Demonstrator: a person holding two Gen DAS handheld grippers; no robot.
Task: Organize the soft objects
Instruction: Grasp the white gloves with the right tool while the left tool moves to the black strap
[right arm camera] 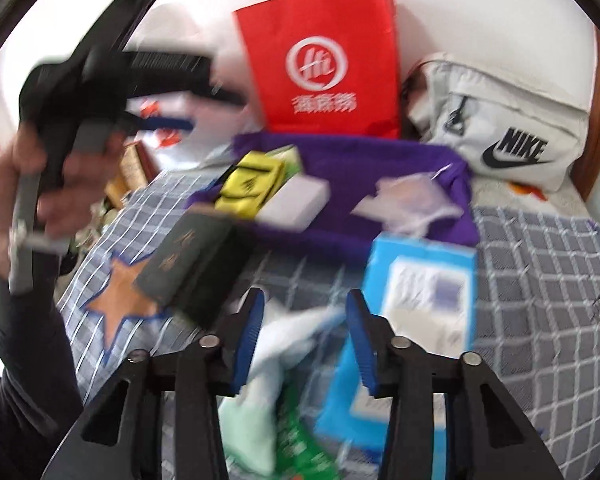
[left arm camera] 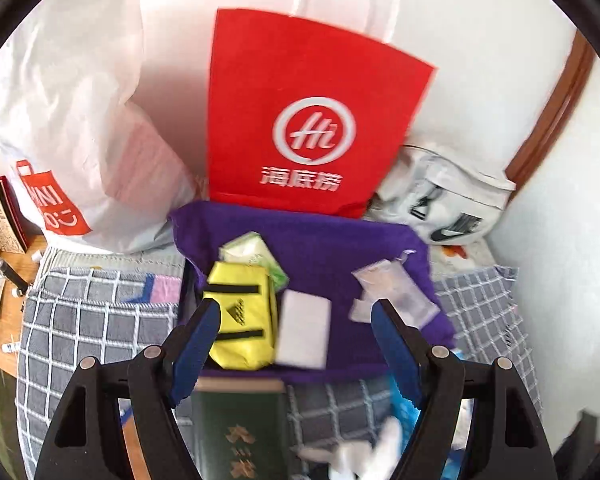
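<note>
A purple cloth [left arm camera: 320, 248] on the bed carries a yellow pouch [left arm camera: 240, 316], a white block [left arm camera: 304, 328], a green tissue pack [left arm camera: 252, 252] and a clear plastic packet [left arm camera: 396, 296]. My left gripper [left arm camera: 296, 312] hovers above them, open and empty; the right wrist view shows it raised in a hand, left gripper [right arm camera: 212, 111]. My right gripper [right arm camera: 305, 304] is low over a blurred white cloth [right arm camera: 288, 340] that lies between and under its fingers. I see no pad pressing on the cloth. A pale green cloth [right arm camera: 248, 420] lies just below it.
A red paper bag [left arm camera: 312, 112], a white plastic bag [left arm camera: 80, 120] and a grey Nike bag [right arm camera: 500, 128] stand against the wall. A dark green book [right arm camera: 192, 256], a blue box [right arm camera: 420, 280] and a green packet [right arm camera: 300, 440] lie on the checked bedspread [right arm camera: 540, 280].
</note>
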